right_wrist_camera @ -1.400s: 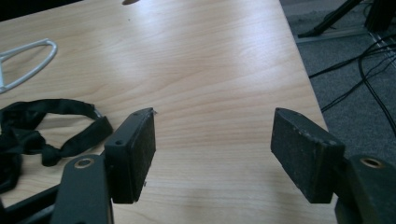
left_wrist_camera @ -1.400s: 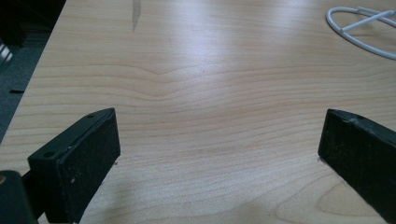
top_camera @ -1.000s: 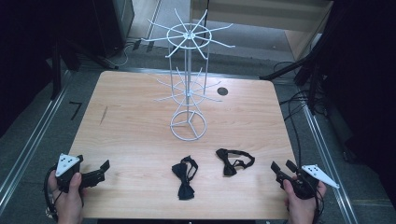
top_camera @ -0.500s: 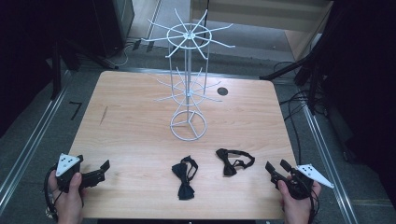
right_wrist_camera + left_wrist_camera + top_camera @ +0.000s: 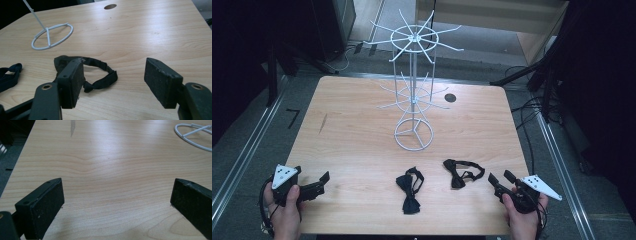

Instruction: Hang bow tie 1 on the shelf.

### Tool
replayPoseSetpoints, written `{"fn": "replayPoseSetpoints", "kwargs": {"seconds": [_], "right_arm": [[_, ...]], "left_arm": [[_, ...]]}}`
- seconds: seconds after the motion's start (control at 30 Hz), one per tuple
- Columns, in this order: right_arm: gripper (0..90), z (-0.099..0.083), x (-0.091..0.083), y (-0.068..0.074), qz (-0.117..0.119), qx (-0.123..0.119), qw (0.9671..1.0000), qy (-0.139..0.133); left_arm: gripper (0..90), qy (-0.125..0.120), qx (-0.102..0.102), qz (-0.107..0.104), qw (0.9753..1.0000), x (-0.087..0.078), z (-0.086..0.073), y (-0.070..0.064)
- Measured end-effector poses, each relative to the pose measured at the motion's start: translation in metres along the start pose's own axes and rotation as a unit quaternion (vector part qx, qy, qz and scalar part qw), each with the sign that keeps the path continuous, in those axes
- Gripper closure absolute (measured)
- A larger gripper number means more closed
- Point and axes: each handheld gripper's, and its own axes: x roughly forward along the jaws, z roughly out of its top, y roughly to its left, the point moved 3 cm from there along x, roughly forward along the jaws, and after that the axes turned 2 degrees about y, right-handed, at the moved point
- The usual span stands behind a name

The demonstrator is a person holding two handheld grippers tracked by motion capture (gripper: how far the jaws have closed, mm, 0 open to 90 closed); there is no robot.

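Observation:
Two black bow ties lie on the wooden table (image 5: 352,135) near its front edge, one in the middle (image 5: 409,189) and one to its right (image 5: 461,172). My right gripper (image 5: 499,177) is open just right of the right bow tie, low over the table. In the right gripper view this bow tie (image 5: 101,73) lies just ahead of the open jaws (image 5: 116,80), partly behind the left one; the other tie (image 5: 8,75) is at the left edge. My left gripper (image 5: 320,183) (image 5: 117,197) stands open at the front left corner with bare wood between its jaws.
A white wire rack (image 5: 413,95) with radiating hooks stands behind the bow ties, its ring base (image 5: 51,36) (image 5: 193,136) on the wood. A round cable hole (image 5: 450,98) is at the back right. Dark floor, rails and cables surround the table.
My right gripper has slid left along the front edge, closer to the right bow tie. The left gripper and both bow ties have stayed put.

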Motion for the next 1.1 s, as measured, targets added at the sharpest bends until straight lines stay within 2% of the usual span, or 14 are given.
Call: {"fn": "replayPoseSetpoints", "kwargs": {"seconds": [0.2,0.33,0.63,0.67,0.7,1.1], "right_arm": [[33.8,-0.002,0.005,0.005,-0.001,0.001,1.0000,0.008],[34.8,-0.002,0.008,0.019,0.009,0.001,0.9999,0.009],[35.0,-0.006,0.020,0.049,0.034,-0.026,0.9989,0.019],[35.0,-0.006,0.020,0.049,0.034,-0.026,0.9989,0.019],[35.0,-0.007,0.022,0.056,0.039,-0.030,0.9985,0.021],[35.0,-0.006,0.031,0.087,0.057,-0.045,0.9970,0.026]], "left_arm": [[0.0,0.000,0.000,0.000,1.0000,0.000,0.000,0.000],[0.0,0.001,-0.002,0.000,1.0000,0.000,0.000,0.000],[0.0,0.001,-0.002,-0.001,1.0000,0.000,0.000,0.000],[0.0,0.001,-0.002,-0.001,1.0000,0.000,0.000,0.000],[0.0,0.001,-0.002,-0.001,1.0000,0.000,0.000,0.000],[0.0,0.001,-0.001,-0.001,1.0000,0.000,0.000,0.000]]}}
